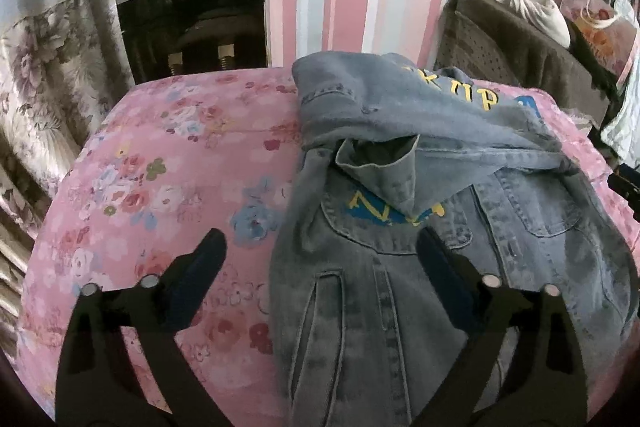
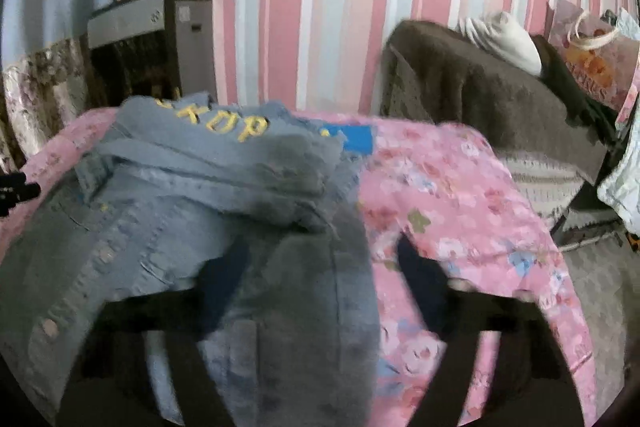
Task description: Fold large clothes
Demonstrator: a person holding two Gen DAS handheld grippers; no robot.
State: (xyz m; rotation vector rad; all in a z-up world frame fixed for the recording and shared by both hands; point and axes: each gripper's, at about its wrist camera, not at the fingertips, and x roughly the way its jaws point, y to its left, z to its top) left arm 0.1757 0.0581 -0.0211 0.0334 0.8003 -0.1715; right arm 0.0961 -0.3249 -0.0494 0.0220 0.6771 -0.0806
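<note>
A grey-blue denim jacket (image 1: 400,155) with yellow lettering lies partly folded on a pink floral bedspread (image 1: 160,167), its upper part turned down over the chest pockets. My left gripper (image 1: 320,251) is open above the jacket's left edge, one finger over the bedspread and the other over the denim. In the right wrist view the jacket (image 2: 200,187) fills the left half. My right gripper (image 2: 324,263) is open, its fingers apart across the jacket's right edge, with denim lying between them on the bedspread (image 2: 460,187). That view is blurred.
A water dispenser (image 1: 192,7) stands behind the bed at the left, next to a floral curtain (image 1: 48,67). A brown blanket-covered piece of furniture (image 2: 500,99) with a white bag (image 2: 508,39) sits at the back right. A pink striped wall runs behind.
</note>
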